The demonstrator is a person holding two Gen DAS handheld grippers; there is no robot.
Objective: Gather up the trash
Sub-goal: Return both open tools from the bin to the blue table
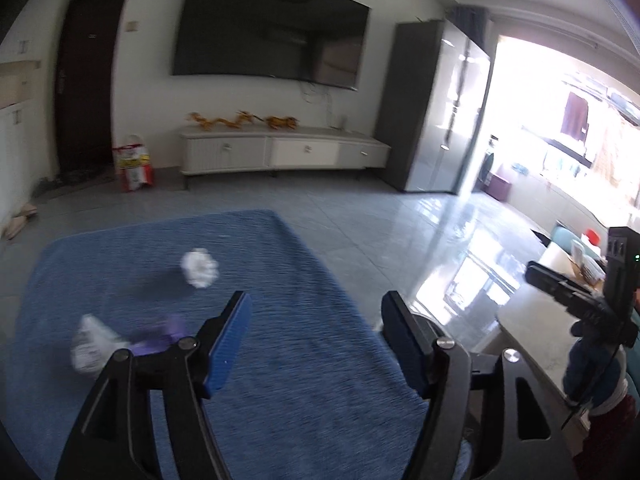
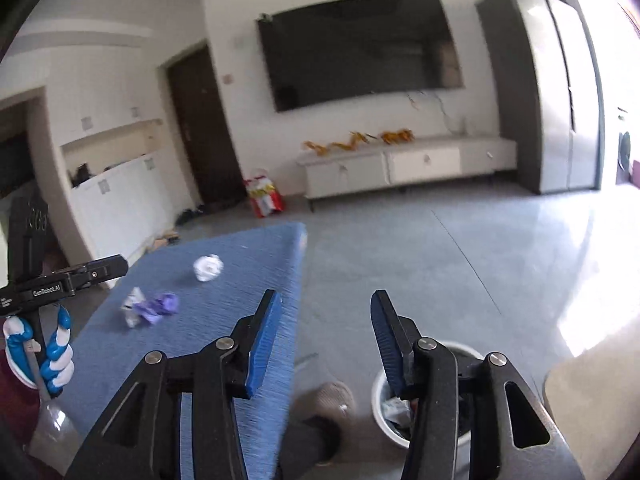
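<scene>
1. The left gripper [image 1: 316, 332], black-armed with blue ribbed pads, stands with its jaws well apart and nothing between them; it hangs over the blue woven-cloth table top [image 1: 280, 360].
2. The right gripper [image 2: 324, 320] is likewise parted, a little narrower, and holds nothing; it sits past the table's right edge, above the floor.
3. A crumpled white paper ball [image 1: 199, 268] lies on the blue cloth toward the far end, well inside the edges.
4. Nearer the left edge lies a crumpled white printed wrapper [image 1: 90, 344], touching a scrunched purple piece [image 1: 160, 338] on its right; motion blur hides what the purple piece is made of.
5. A round white waste bin [image 2: 384, 412] stands on the grey tiled floor [image 2: 420, 260] just beside the table's near right corner, with scraps already in it.
6. A beige slipper on a dark-trousered leg [image 2: 324, 412] stands between the bin and the table.
7. A hand in a blue-and-white glove [image 2: 44, 356] grips the left gripper's handle.
</scene>
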